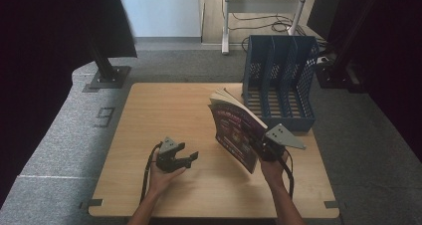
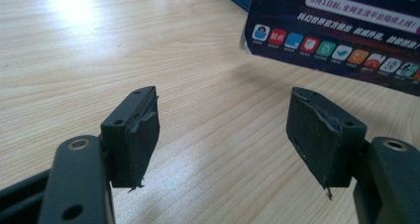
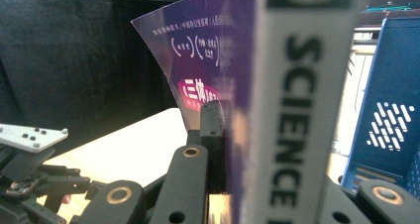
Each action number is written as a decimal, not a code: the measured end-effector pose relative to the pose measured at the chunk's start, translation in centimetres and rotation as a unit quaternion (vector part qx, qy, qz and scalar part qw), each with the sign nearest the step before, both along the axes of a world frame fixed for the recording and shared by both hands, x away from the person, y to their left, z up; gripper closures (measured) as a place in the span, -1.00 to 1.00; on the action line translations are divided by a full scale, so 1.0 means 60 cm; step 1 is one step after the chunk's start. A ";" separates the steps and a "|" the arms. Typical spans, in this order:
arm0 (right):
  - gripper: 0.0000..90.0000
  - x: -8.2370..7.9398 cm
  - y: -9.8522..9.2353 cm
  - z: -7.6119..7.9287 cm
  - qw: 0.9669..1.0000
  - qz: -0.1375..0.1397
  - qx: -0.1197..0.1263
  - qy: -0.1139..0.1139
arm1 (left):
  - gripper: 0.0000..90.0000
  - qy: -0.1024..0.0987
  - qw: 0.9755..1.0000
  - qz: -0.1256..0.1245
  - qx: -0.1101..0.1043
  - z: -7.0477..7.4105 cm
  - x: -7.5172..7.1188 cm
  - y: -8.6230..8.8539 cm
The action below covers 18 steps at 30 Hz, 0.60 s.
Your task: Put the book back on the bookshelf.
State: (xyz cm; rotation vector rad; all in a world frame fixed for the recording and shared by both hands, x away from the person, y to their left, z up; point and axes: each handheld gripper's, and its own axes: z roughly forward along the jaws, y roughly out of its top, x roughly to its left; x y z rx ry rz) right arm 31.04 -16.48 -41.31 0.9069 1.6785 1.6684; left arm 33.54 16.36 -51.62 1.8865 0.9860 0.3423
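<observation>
A thick magazine (image 1: pixel 233 131) with a dark purple cover stands tilted on edge above the right half of the wooden table (image 1: pixel 159 110). My right gripper (image 1: pixel 262 144) is shut on its near edge; in the right gripper view the white spine (image 3: pixel 297 115) sits between the jaws, with the left finger (image 3: pixel 212 135) pressed against the cover. My left gripper (image 1: pixel 190 158) rests low over the table left of the magazine, held in a hand. Its jaws stand wide apart with nothing between the pads (image 2: pixel 143 135). The magazine's lower cover (image 2: pixel 341 30) shows beyond them.
A blue slotted file rack (image 1: pixel 281 80) stands at the table's far right, just behind the magazine, with its wall (image 3: pixel 391 120) close on the right of the right gripper view. Dark curtains and stand bases surround the table. Grey carpet lies around it.
</observation>
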 end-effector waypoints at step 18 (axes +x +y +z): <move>0.81 0.008 -0.007 0.032 1.000 -0.017 0.002 -0.003 | -0.35 0.000 1.000 -0.007 -0.003 0.004 -0.003 0.001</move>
